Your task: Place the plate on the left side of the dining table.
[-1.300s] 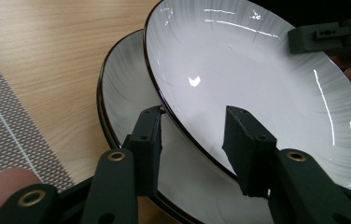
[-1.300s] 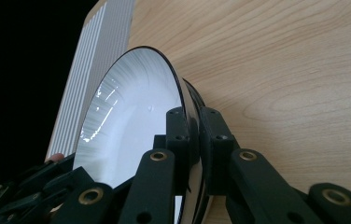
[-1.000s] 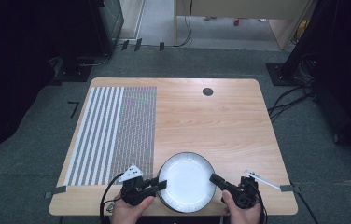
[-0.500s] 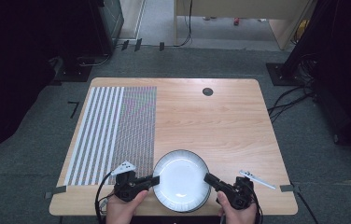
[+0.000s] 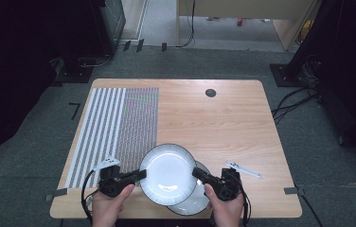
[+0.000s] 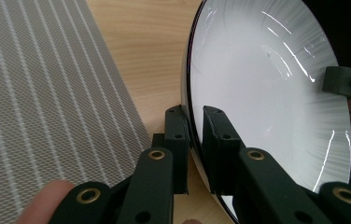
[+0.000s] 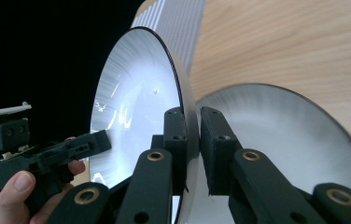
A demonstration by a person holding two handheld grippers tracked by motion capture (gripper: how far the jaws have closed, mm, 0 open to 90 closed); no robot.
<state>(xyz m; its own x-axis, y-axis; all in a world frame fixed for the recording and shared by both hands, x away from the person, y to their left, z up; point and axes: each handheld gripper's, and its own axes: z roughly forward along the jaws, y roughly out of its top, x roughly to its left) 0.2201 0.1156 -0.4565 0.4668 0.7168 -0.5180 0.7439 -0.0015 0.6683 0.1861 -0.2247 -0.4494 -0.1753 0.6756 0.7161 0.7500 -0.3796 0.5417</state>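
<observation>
A white plate with a dark rim (image 5: 168, 174) is held above the table's front edge, tilted, between both grippers. My left gripper (image 5: 140, 175) is shut on its left rim; in the left gripper view the jaws (image 6: 193, 126) clamp the plate's (image 6: 267, 107) edge. On the opposite rim my right gripper (image 5: 198, 172) is shut, the rim pinched between its jaws (image 7: 191, 135) with the plate (image 7: 136, 116) to their left. A second, matching plate (image 5: 192, 201) (image 7: 281, 140) lies flat on the table underneath, partly covered by the held one.
A grey striped placemat (image 5: 114, 127) covers the left part of the wooden table (image 5: 214, 123). A small black round disc (image 5: 210, 92) sits near the far edge. The person's hands (image 5: 107, 208) come in over the front edge.
Both grippers have carried the plate up and to the left. The second plate beneath it has come into sight.
</observation>
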